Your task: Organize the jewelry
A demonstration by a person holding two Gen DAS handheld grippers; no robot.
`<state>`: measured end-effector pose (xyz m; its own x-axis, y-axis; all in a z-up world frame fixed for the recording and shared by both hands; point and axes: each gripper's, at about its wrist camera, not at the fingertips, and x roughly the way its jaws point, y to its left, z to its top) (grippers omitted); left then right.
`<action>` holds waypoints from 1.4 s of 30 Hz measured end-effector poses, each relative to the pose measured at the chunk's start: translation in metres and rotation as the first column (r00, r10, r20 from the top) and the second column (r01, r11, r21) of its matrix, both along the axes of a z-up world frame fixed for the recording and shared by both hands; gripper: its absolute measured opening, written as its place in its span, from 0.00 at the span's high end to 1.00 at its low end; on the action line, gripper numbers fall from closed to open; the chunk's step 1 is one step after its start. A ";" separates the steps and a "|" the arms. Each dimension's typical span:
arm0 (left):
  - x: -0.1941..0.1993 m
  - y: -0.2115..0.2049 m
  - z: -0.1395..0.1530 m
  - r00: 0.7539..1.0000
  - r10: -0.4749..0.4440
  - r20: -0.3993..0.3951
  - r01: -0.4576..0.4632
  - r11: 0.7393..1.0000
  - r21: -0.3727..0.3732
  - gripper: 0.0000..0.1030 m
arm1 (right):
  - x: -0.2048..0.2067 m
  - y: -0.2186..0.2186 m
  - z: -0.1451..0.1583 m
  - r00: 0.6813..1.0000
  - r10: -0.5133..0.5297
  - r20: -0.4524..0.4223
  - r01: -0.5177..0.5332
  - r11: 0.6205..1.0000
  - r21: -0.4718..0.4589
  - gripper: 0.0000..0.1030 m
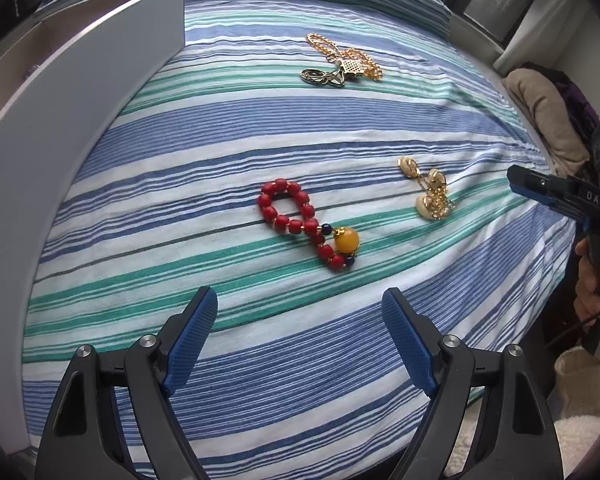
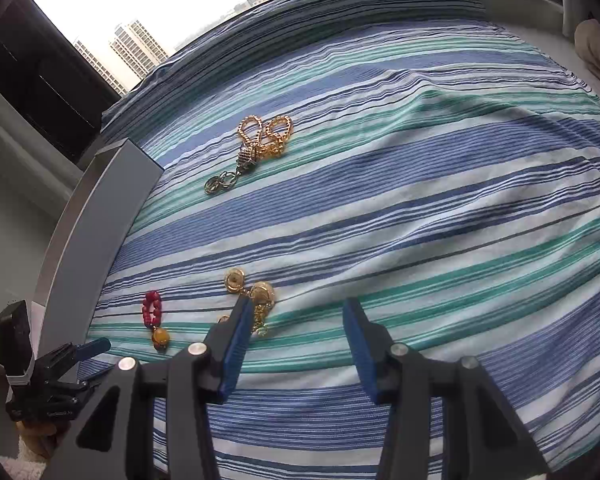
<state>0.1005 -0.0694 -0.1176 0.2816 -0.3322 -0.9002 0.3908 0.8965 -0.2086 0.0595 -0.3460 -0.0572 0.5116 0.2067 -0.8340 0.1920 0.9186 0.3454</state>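
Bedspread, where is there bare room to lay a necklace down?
The bedspread is bare to the right of the gold chain and shell earrings. It is crowded on the left, where the red bead bracelet lies near the grey box.

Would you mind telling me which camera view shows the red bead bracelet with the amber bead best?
The left wrist view: the red bead bracelet lies centred and large ahead of the open left gripper, each bead distinct. In the right wrist view it appears small at the left, foreshortened, so single beads are hard to separate.
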 end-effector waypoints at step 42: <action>0.009 0.041 0.041 0.983 0.119 0.138 -0.099 0.985 -0.141 0.86 | 0.013 0.073 -0.011 0.962 0.271 0.043 -0.269 0.962 -0.049 0.92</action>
